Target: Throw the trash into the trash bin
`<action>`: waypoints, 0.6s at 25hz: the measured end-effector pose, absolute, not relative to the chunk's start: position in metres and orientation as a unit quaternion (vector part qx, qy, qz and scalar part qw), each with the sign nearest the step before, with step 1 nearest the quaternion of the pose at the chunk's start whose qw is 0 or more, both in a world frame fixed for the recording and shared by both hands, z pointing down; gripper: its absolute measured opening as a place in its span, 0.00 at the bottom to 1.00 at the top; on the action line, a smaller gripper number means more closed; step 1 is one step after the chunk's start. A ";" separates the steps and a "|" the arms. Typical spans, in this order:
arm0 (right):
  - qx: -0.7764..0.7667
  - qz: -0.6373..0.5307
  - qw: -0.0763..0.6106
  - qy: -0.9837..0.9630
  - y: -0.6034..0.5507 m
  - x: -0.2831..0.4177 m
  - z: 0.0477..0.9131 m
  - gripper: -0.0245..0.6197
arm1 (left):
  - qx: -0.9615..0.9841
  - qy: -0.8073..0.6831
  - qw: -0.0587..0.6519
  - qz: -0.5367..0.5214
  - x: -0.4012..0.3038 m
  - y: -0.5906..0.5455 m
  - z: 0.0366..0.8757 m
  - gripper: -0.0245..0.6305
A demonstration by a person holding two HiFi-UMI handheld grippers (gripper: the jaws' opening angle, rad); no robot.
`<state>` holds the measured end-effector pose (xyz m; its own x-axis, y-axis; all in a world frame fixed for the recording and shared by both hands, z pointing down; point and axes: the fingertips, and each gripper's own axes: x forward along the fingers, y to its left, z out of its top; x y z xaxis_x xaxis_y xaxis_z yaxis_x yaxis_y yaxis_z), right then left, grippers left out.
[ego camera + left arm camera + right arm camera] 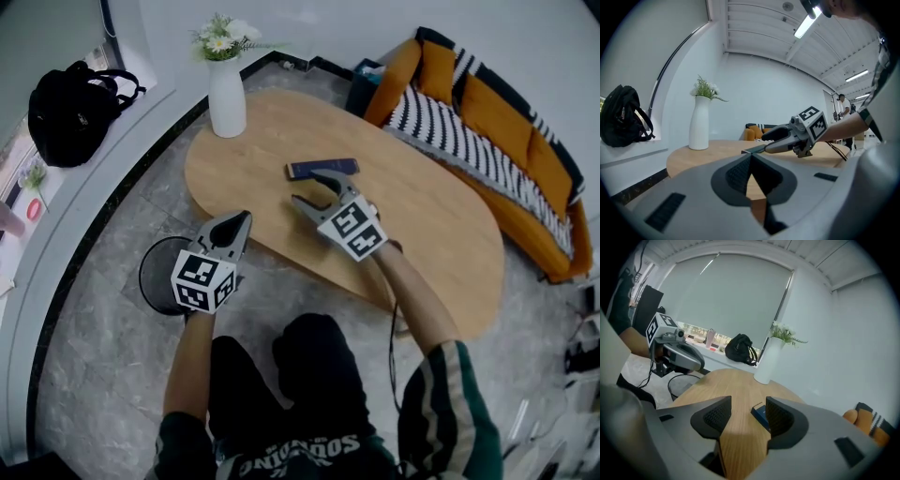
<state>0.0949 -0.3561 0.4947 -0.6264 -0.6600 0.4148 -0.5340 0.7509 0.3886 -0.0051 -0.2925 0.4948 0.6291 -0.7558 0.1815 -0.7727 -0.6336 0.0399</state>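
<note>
Two tools split our work: the right hand-held gripper (314,190), jaws wide, lines up on the dark blue packet (322,168) at frame centre on the table (431,211). The left hand-held gripper (242,221), closed and empty, waits near the trash bin (148,261) at lower left.

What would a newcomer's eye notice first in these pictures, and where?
The two tongs with marker cubes stand out: the right tongs, open, point at a dark blue packet on the oval wooden table, while the left tongs, shut, are near a black mesh bin on the floor. A white vase stands at the table's far edge, and an orange sofa stands beyond it at the right.
</note>
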 end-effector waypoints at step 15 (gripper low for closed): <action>0.260 -0.084 0.389 -0.879 -0.433 0.115 0.544 0.41 | 0.886 -0.451 0.064 0.089 -0.035 -0.314 0.509 0.04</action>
